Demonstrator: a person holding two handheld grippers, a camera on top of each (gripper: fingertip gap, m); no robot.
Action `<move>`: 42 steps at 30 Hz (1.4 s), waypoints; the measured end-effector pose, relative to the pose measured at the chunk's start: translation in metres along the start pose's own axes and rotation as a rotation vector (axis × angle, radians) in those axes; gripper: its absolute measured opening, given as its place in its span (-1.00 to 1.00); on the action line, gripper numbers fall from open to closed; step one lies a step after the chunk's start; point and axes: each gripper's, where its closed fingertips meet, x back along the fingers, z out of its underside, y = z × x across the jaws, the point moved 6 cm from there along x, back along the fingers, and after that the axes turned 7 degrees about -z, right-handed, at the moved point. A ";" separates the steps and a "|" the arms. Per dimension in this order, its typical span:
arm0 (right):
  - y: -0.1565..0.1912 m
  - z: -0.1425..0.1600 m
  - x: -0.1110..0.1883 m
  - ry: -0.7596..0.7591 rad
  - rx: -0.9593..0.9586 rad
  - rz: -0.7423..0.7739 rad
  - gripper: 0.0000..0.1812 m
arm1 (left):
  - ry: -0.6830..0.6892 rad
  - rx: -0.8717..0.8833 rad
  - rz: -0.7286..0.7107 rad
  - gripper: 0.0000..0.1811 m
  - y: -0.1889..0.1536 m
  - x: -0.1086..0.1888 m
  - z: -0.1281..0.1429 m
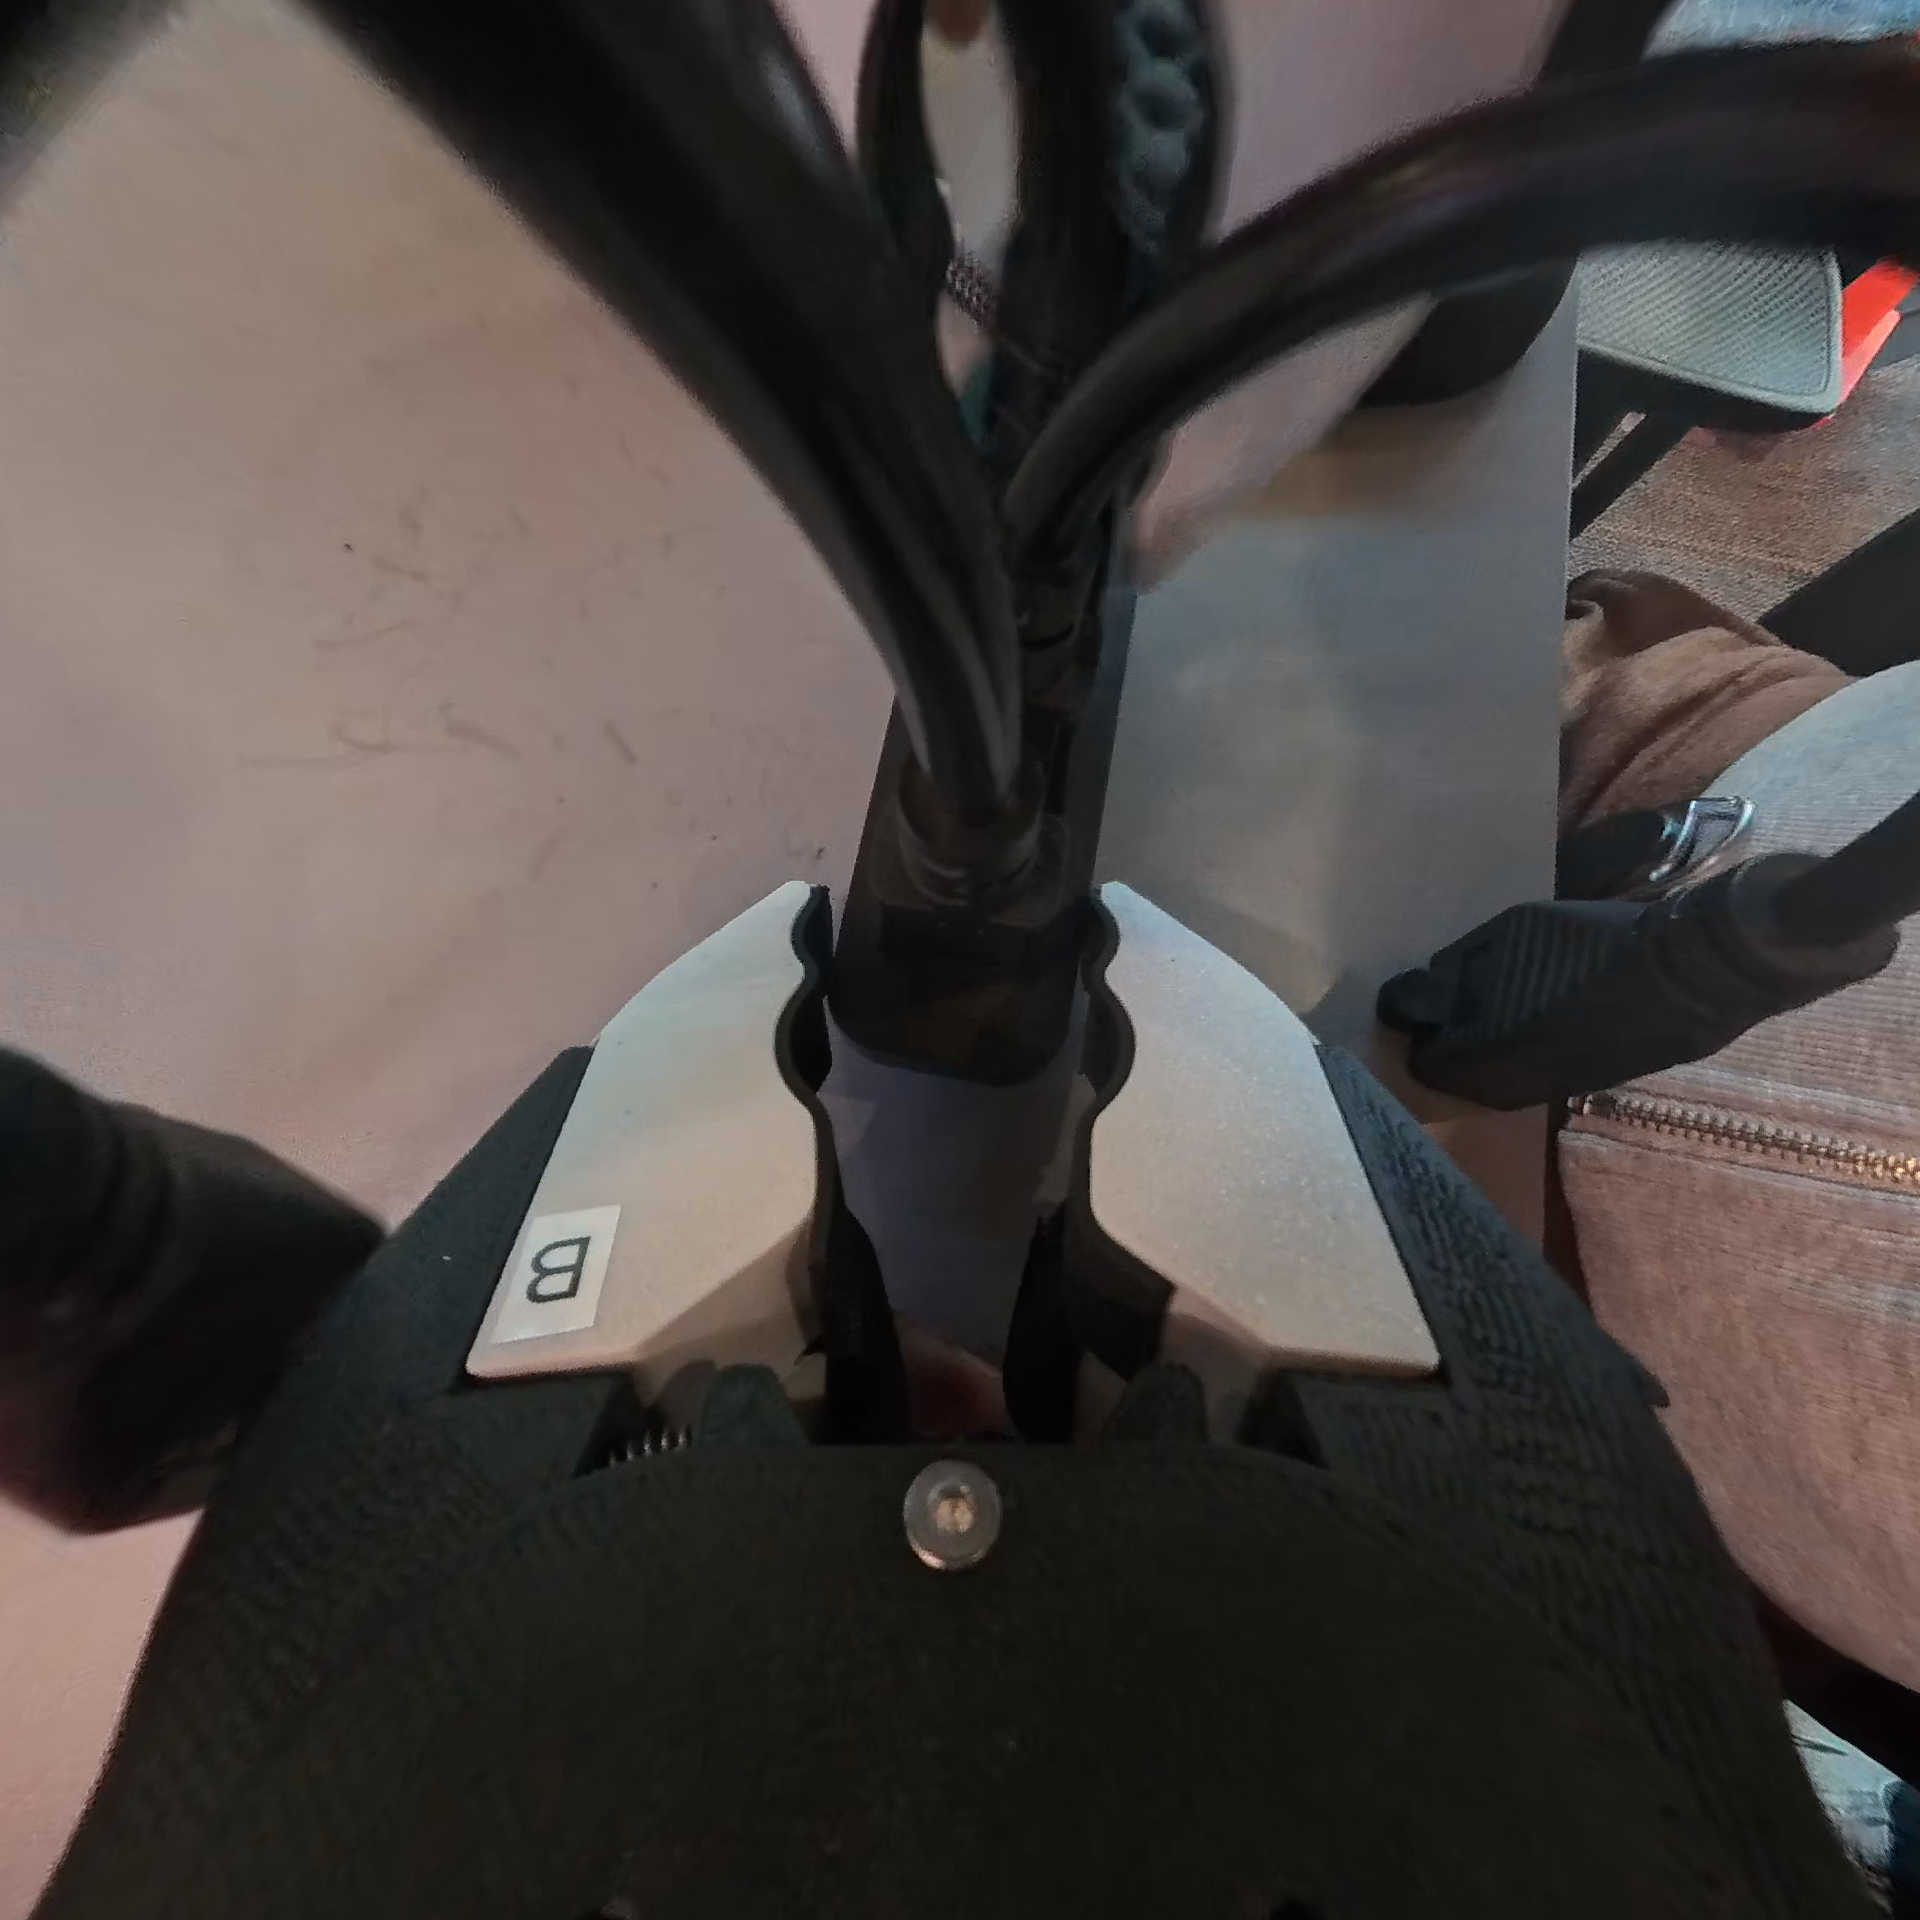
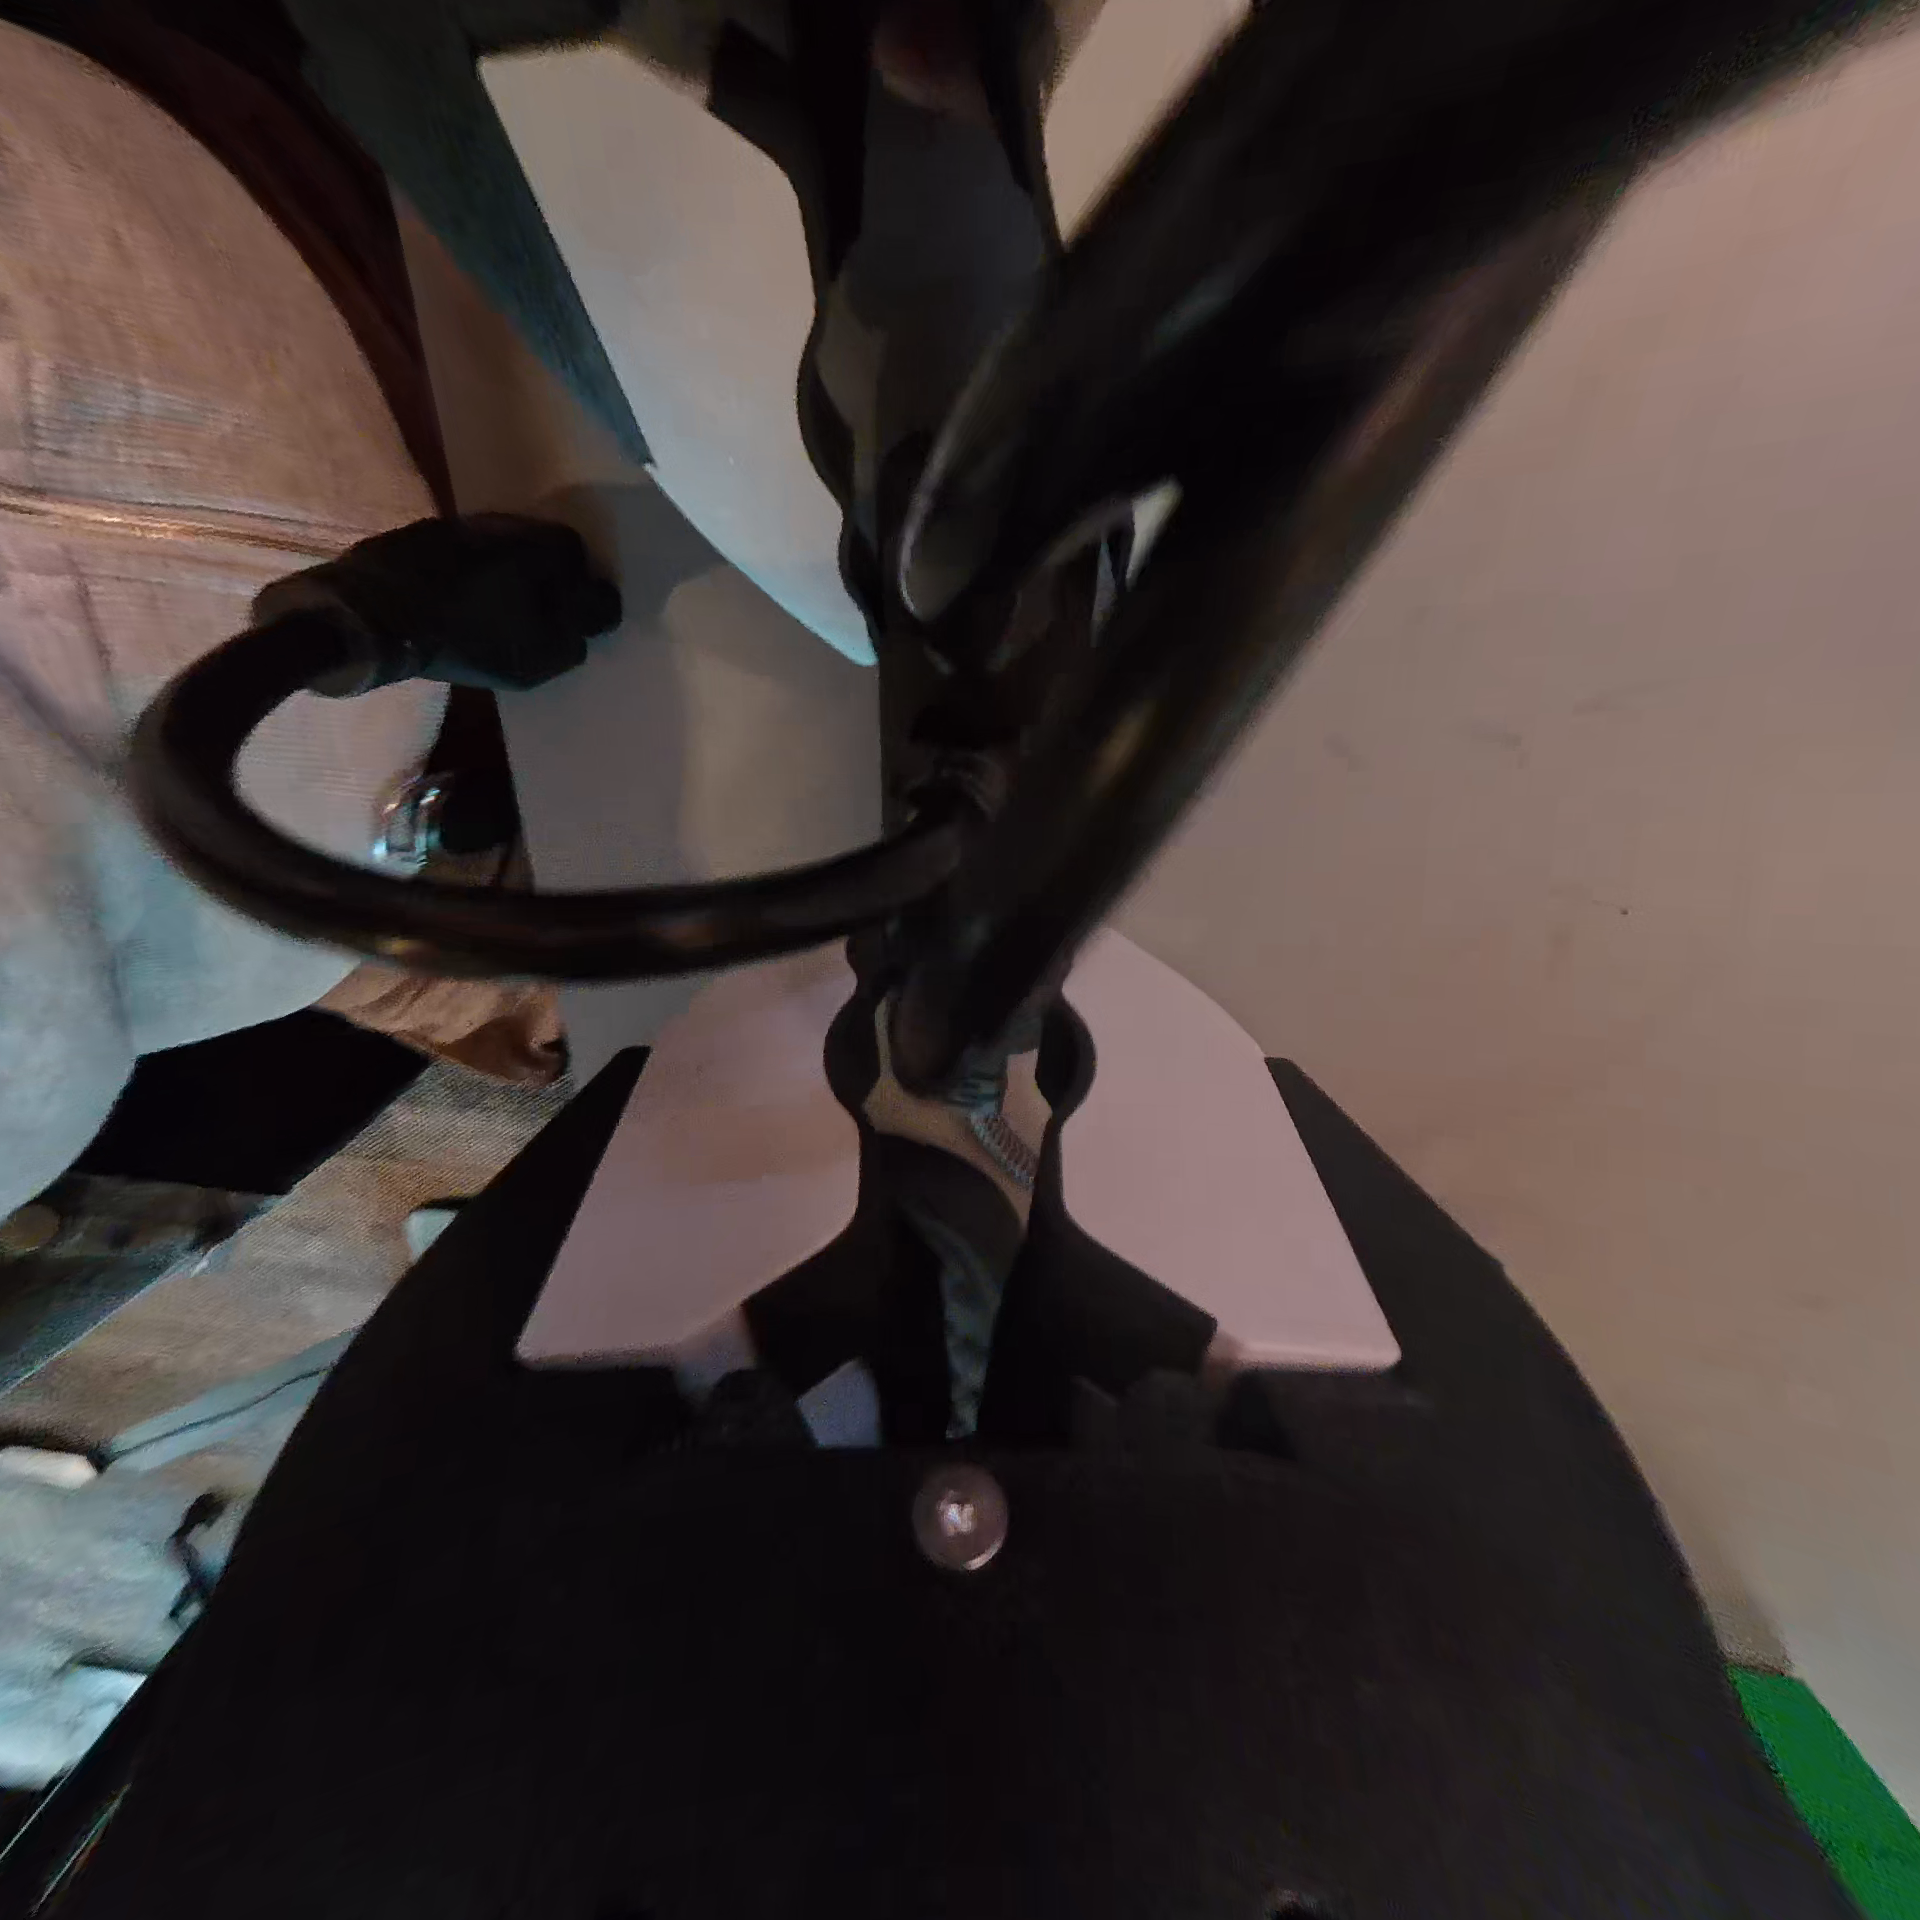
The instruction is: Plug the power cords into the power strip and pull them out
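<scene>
In the left wrist view my left gripper (image 1: 961, 935) is shut on the near end of a narrow black power strip (image 1: 966, 977), seen edge-on. Several black power cords (image 1: 883, 499) rise from its top and curve off left and right. A loose black plug (image 1: 1558, 977) lies at the table edge to the right, its cord bending away. In the right wrist view my right gripper (image 2: 961, 1049) is shut on the strip's other end, on a braided cable (image 2: 1003, 1127) with a thick black cord (image 2: 1195, 540) rising from it. The loose plug (image 2: 488, 603) shows on the left there, its cord looping to the strip.
The pale table (image 1: 364, 571) fills the left of the left wrist view, with its edge (image 1: 1538, 644) on the right. Beyond the edge are a person's brown zipped clothing (image 1: 1745, 1195) and a chair (image 1: 1714, 312). The left gripper's white finger (image 2: 644, 291) shows in the right wrist view. The gap from one gripper's tips to the other's is roughly 6 cm. My left gripper's tips are some 7 cm from the loose plug (image 2: 488, 603).
</scene>
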 end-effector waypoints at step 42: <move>0.011 0.003 0.027 0.013 0.044 0.073 -0.82 | -0.004 -0.009 0.016 -0.49 -0.002 0.000 0.000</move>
